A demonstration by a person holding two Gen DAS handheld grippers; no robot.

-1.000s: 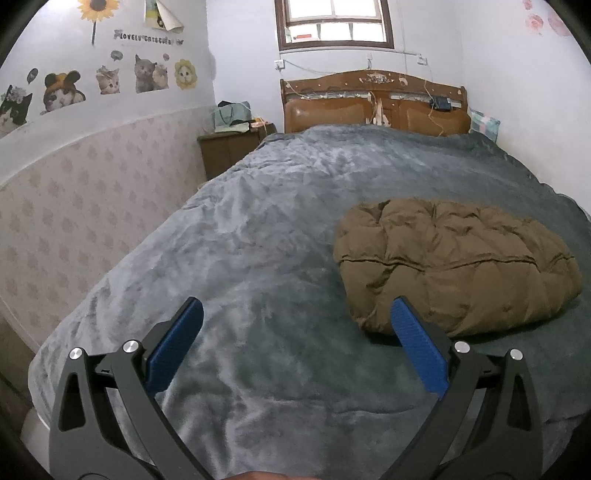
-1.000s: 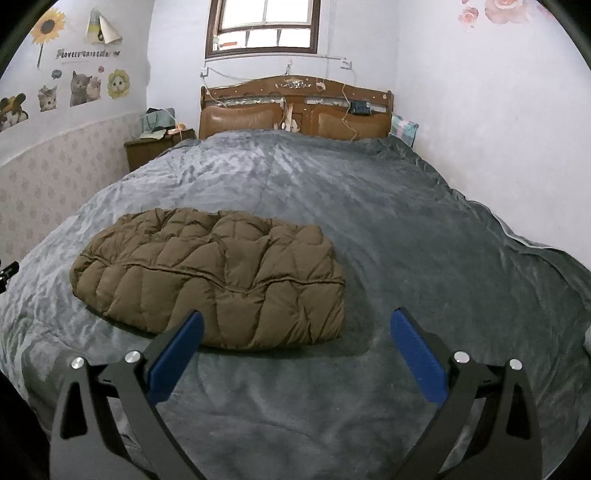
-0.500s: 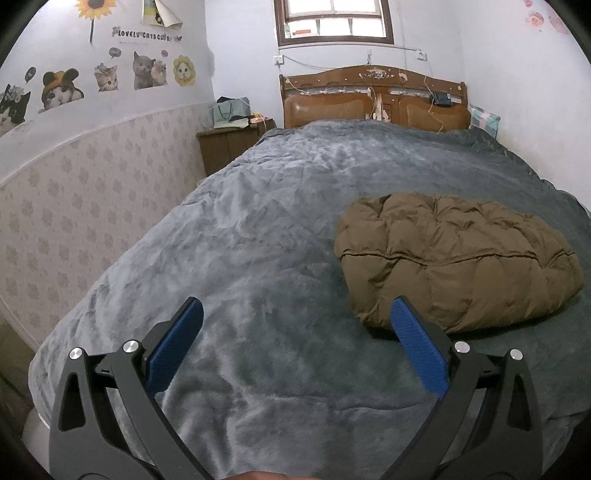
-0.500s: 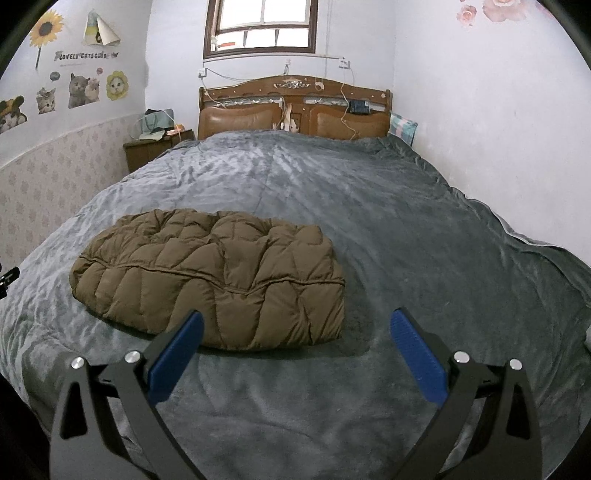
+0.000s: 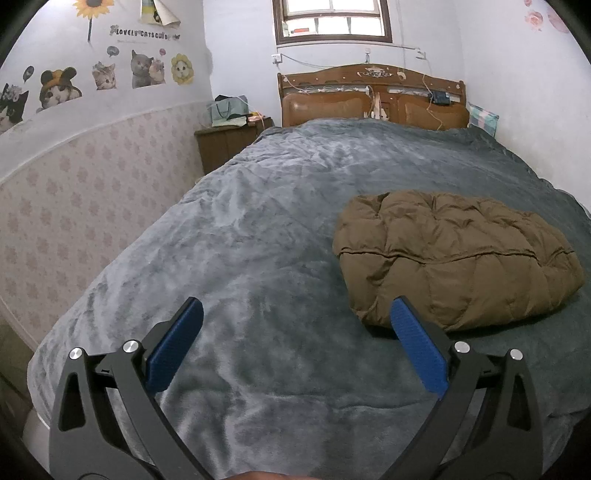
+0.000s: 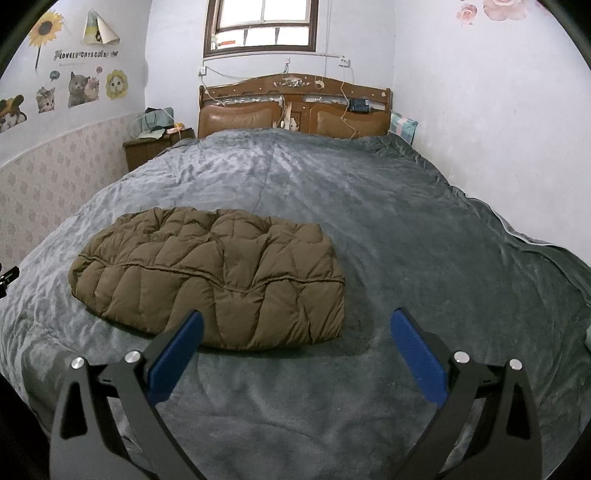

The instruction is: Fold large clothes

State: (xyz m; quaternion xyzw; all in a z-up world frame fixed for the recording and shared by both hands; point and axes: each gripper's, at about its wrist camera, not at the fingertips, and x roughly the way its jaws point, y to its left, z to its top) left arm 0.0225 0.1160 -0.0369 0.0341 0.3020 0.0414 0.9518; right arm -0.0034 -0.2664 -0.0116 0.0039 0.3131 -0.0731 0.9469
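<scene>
**Folded brown puffer jacket lying on bed, both grippers wide apart and empty**

Left wrist view: left gripper is hovering above the near end of the grey blanket, jaws spread wide, nothing between the blue pads. Brown quilted jacket is lying folded into a thick bundle on the blanket, off to the right of the gripper; the right pad is overlapping the jacket's near-left corner in the picture, whether touching or above it I cannot tell. Wooden headboard is standing at the far end under a window. A nightstand with a bag on it is sitting left of the bed. Cat stickers are showing on the left wall.

Right wrist view: right gripper is also hanging over the near blanket, jaws fully open, holding nothing. Jacket is lying left of centre, long side across the bed, seam running along its front fold. The left pad is sitting in front of the jacket's near edge; contact cannot be told. Headboard, window and a checked pillow at the far right corner are showing. Flower stickers are on the right wall.
</scene>
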